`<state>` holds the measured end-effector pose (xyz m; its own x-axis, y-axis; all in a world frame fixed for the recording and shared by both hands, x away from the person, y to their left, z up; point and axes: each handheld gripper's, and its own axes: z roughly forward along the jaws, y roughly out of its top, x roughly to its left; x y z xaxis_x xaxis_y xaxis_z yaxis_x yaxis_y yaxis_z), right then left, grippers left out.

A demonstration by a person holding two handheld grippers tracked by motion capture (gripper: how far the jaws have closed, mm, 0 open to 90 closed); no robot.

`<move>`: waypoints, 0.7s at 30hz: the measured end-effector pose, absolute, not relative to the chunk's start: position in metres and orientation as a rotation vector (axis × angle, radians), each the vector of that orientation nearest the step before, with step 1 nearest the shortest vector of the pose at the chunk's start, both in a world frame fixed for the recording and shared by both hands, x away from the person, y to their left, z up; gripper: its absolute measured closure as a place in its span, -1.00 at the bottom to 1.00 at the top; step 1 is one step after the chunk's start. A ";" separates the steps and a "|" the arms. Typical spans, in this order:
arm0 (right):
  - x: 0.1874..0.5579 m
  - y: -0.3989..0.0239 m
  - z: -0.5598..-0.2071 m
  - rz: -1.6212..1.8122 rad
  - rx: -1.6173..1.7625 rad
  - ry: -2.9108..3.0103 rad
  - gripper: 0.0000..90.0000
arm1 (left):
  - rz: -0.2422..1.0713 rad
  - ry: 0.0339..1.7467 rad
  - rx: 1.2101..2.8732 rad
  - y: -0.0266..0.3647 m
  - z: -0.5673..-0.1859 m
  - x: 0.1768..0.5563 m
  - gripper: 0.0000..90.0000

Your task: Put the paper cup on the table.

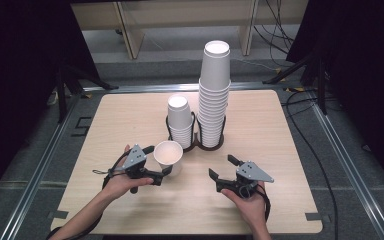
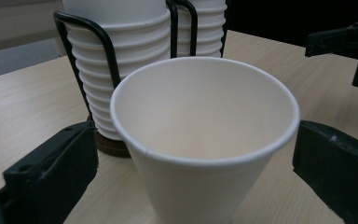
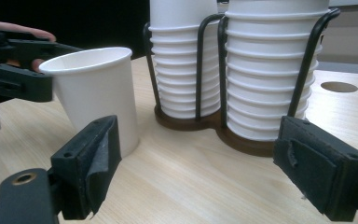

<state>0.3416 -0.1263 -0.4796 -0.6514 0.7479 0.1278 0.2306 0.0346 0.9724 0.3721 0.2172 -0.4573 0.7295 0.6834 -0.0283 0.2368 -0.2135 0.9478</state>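
left gripper: jaws apart, flanking, not pinching, the single white paper cup, centre-left
right gripper: jaws apart, empty, lower right
tip: backing straight off, avoiding nudging the rim

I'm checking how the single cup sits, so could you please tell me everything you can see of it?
The cup is plain white paper with a rolled rim and a side seam, tapering downward, empty and upright on the table just in front of the shorter stack. It stands between the open jaws of the left gripper, whose pads flank it without pressing.
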 end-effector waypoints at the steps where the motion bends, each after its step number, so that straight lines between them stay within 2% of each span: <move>1: 0.342 -0.127 -0.479 1.644 0.978 1.885 -0.67 | 0.485 0.725 1.776 0.220 -0.458 0.370 -1.00; 12: 0.343 -0.130 -0.482 1.649 0.988 1.876 -0.67 | 0.470 0.736 1.737 0.251 -0.471 0.345 -1.00; 21: 0.344 -0.133 -0.484 1.636 0.985 1.859 -0.67 | 0.514 0.807 1.691 0.276 -0.490 0.334 -1.00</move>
